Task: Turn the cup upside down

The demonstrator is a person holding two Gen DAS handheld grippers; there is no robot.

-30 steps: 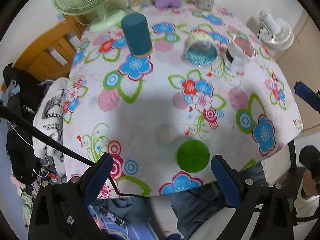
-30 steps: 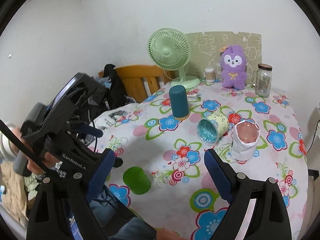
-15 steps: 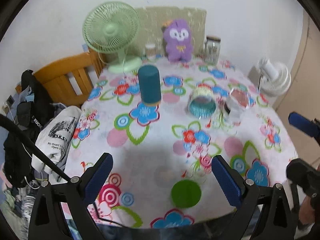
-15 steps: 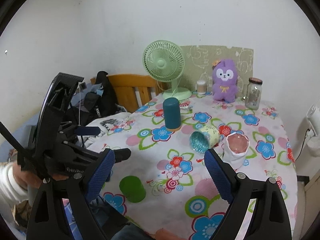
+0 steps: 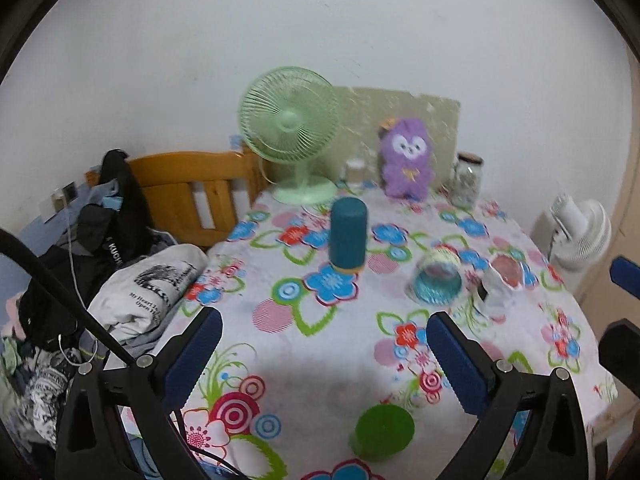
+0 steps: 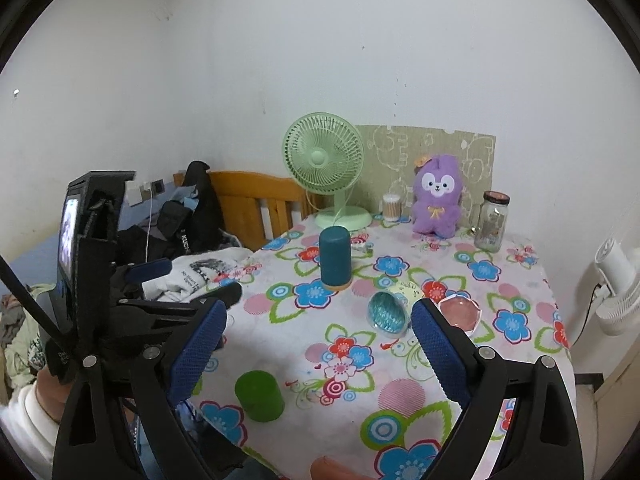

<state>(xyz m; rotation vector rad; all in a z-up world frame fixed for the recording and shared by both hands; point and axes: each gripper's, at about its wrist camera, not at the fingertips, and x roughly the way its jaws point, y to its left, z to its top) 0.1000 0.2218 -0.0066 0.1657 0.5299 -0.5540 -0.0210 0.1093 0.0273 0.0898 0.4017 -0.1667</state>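
A patterned cup (image 5: 437,280) (image 6: 389,312) lies on its side mid-table, its teal inside facing me. A pink-and-white cup (image 5: 502,285) (image 6: 460,312) stands upright just right of it. A teal cup (image 5: 347,234) (image 6: 335,257) stands upside down further back. A green cup (image 5: 382,432) (image 6: 259,396) stands upside down near the front edge. My left gripper (image 5: 322,356) is open and empty above the front of the table; it also shows at the left of the right wrist view (image 6: 184,280). My right gripper (image 6: 316,352) is open and empty.
The round table (image 6: 400,392) has a flowered cloth. At the back stand a green fan (image 6: 324,168), a purple plush toy (image 6: 438,196), a glass jar (image 6: 492,220) and a small pot (image 6: 391,207). A wooden chair with clothes (image 5: 172,200) is at left, a white fan (image 5: 580,236) at right.
The left gripper has tilted up from looking down at the table to looking across it at the wall. The right gripper has drawn back a little. No cup has moved.
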